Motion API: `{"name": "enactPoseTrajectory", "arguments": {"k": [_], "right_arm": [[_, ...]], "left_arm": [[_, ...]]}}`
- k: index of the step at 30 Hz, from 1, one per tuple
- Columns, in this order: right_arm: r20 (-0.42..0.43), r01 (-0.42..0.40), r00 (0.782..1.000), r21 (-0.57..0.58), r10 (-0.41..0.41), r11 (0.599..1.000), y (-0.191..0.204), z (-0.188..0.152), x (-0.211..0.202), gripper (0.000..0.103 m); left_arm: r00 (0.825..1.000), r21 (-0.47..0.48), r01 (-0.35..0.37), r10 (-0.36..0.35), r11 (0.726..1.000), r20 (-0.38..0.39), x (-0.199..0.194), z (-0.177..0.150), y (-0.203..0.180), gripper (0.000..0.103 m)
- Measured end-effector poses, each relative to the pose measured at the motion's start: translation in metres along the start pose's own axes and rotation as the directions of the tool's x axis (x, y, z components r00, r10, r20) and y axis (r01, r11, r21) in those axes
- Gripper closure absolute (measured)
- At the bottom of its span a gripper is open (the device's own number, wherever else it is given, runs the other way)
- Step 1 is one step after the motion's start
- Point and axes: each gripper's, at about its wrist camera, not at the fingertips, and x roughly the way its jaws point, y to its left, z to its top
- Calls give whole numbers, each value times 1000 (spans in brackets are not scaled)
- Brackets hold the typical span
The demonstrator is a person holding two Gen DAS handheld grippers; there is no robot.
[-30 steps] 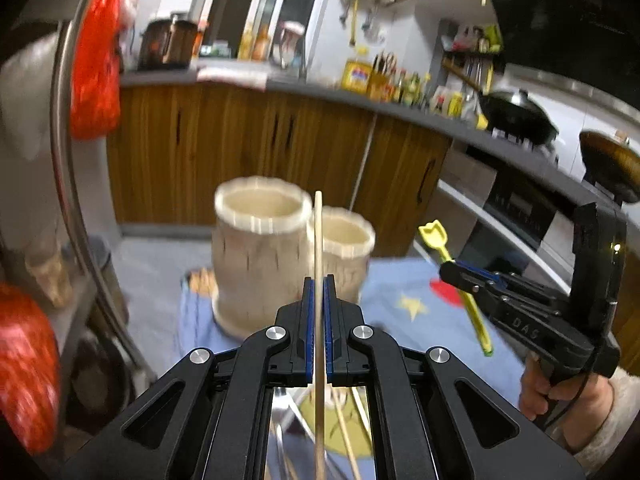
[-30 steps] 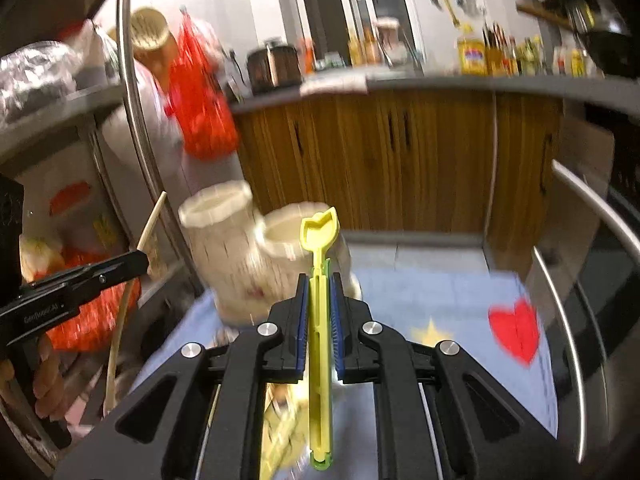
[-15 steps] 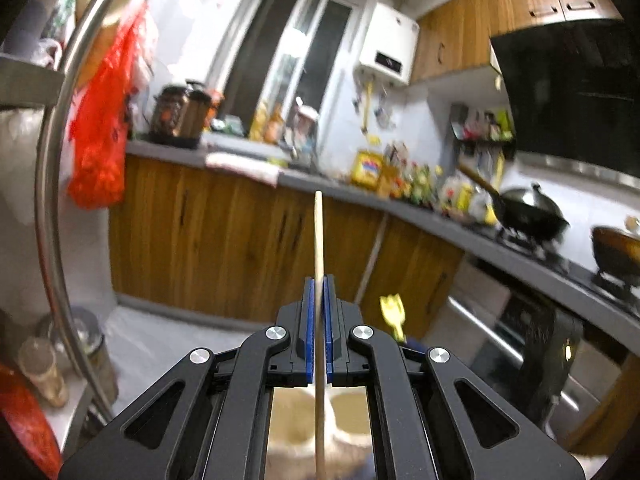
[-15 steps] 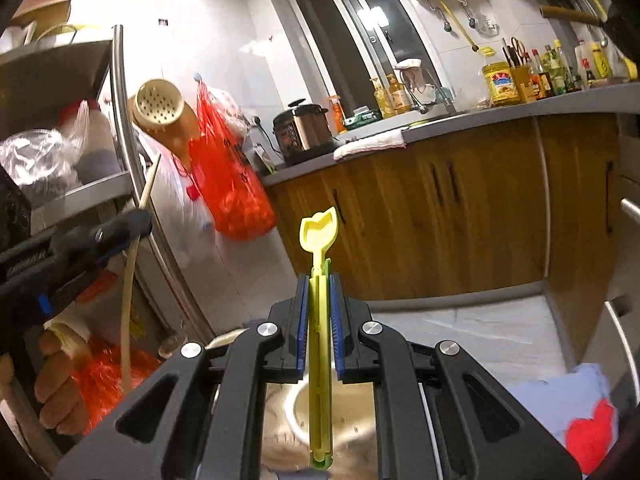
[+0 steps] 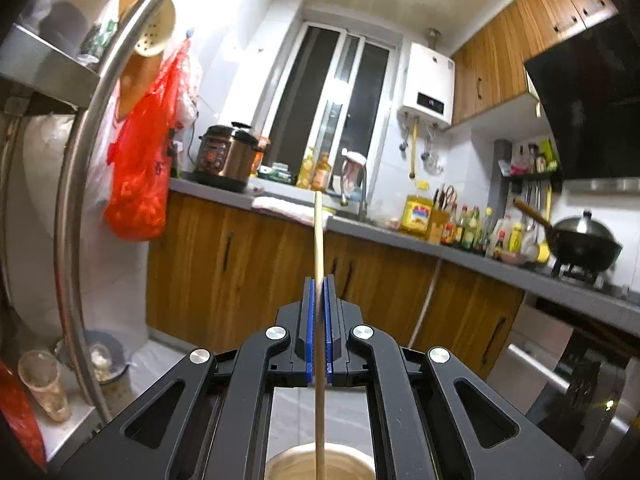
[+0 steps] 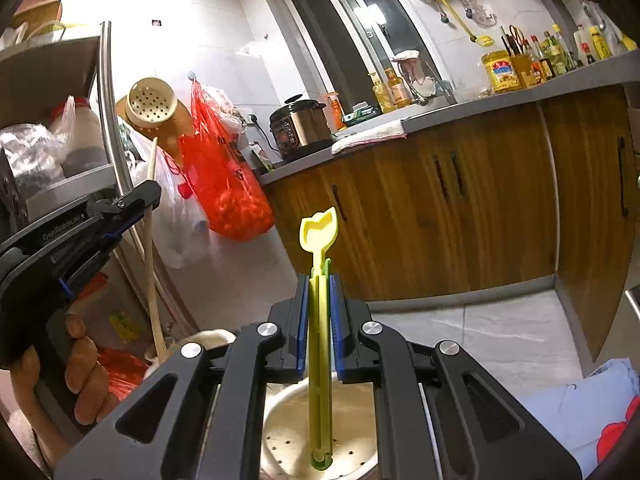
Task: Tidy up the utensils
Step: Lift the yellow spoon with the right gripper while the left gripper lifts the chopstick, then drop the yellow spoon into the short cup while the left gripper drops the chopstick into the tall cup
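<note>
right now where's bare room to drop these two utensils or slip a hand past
The holder under the right gripper is bare apart from the yellow utensil. The second holder looks empty around the chopstick. Crowded on the left, by the rack and bags.

Indoor light is dim and warm; glare washes the white wall [image 6: 132, 40] upper left, fisheye bends edges, dark vignette corners, slightly soft focus throughout

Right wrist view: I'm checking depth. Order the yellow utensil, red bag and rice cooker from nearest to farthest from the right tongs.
1. Yellow utensil, clamped in the right tongs.
2. Red bag, hanging left.
3. Rice cooker, on the back counter.
</note>
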Motion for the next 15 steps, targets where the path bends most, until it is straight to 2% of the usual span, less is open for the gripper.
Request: {"name": "enactPoseTrajectory", "arguments": {"k": [3, 9, 11, 12, 15], "right_arm": [[-20, 22, 1000, -30, -23, 999, 3, -7, 5, 93], [-71, 33, 997, -74, -38, 997, 10, -16, 3, 93], [-100, 31, 994, -76, -38, 997, 10, -18, -2, 93], [-112, 30, 993, -79, -39, 996, 10, -19, -4, 93], [-144, 33, 989, -99, -47, 995, 14, -21, -12, 93]], "left_arm": [[999, 58, -14, 16, 998, -32, 4, -11, -4, 98], [983, 46, 34, -25, 998, -182, 3, -22, 6, 98], [969, 51, 50, -36, 997, -244, 1, -26, 8, 98], [956, 65, 56, -35, 996, -292, 1, -28, 9, 98], [933, 124, 44, 4, 991, -359, -8, -35, 11, 98]]}}
